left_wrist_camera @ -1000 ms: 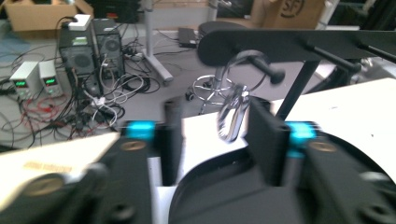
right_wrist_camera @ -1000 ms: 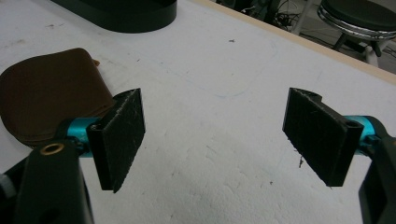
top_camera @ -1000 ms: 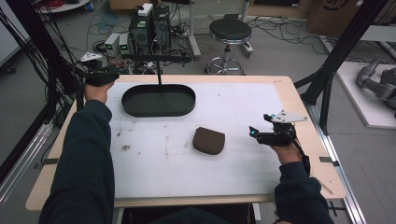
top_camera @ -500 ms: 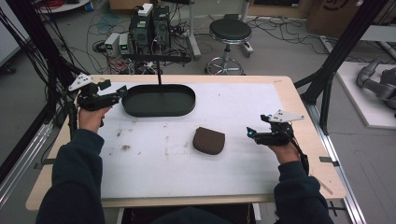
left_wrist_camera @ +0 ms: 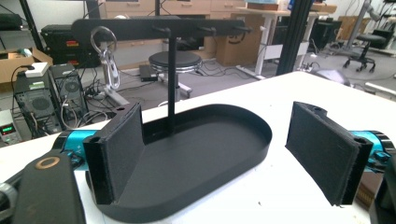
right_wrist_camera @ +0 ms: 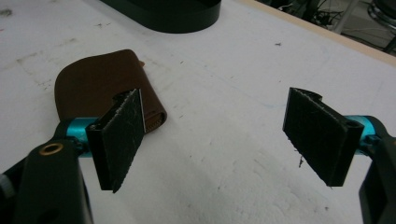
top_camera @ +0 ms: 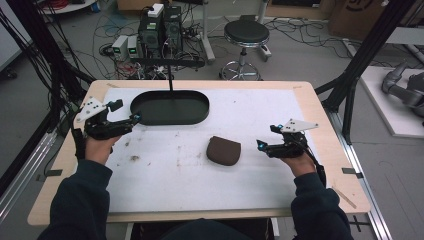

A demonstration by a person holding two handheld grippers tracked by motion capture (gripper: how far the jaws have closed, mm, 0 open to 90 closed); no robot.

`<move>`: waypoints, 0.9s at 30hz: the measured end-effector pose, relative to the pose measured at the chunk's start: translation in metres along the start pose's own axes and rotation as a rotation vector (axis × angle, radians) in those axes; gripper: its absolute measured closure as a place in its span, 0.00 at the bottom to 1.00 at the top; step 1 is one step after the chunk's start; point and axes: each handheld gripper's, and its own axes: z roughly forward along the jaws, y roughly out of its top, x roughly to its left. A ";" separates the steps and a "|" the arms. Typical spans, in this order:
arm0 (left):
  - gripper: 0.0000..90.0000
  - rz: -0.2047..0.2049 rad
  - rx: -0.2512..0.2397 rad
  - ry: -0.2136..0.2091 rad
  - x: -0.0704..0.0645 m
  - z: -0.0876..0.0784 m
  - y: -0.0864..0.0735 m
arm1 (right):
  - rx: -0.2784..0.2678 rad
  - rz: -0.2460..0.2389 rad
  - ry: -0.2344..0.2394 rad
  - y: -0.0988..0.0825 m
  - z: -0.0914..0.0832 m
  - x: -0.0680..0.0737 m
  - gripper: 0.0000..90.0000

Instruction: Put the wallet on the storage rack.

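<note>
Pouch [top_camera: 224,150], brown and leather-looking, lies flat on the white mat near the middle of the counter [top_camera: 330,165], untouched by either tool. It sits between the 2 hands, nearer the right one, and well in front of the black oval tray [top_camera: 170,107]. In the right gripper view the pouch [right_wrist_camera: 100,86] shows just beyond the left-hand jaw, apart from it.

As a judgement, the work with the pouch has not begun: nothing is gripped and nothing lies in the tray. A keyring [left_wrist_camera: 105,56] with a clip already hangs from the black rack [left_wrist_camera: 159,25] that stands on a post in the tray, so the hanging part may be finished; moving the pouch looks like what is left.

The left hand-held gripper [top_camera: 134,119] sits at the tray's left end with its jaws spread wide; they have just been opening, with nothing between them except the tray rim [left_wrist_camera: 254,154] farther off. The right hand-held gripper [top_camera: 260,144] hovers over the mat to the right of the pouch, jaws also spread and empty, aimed leftward toward it.

The pouch has a rounded edge and a straighter edge. From the high view its long axis runs roughly left to right across the counter, slightly skewed, with the straighter edge toward the right hand.
</note>
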 end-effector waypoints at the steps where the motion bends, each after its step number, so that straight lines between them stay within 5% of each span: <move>1: 0.21 -0.001 0.002 -0.001 -0.001 -0.001 -0.002 | 0.005 0.004 0.020 0.001 0.003 0.002 0.23; 12: 0.22 -0.010 0.027 0.030 -0.009 -0.022 -0.031 | 0.032 0.012 0.119 0.006 0.021 0.013 0.23; 19: 0.24 0.009 0.070 0.032 -0.014 -0.024 -0.044 | 0.072 0.014 0.177 0.015 0.051 0.020 0.23; 27: 0.25 -0.010 0.066 0.032 -0.008 -0.023 -0.051 | 0.123 -0.008 0.225 0.016 0.079 0.031 0.23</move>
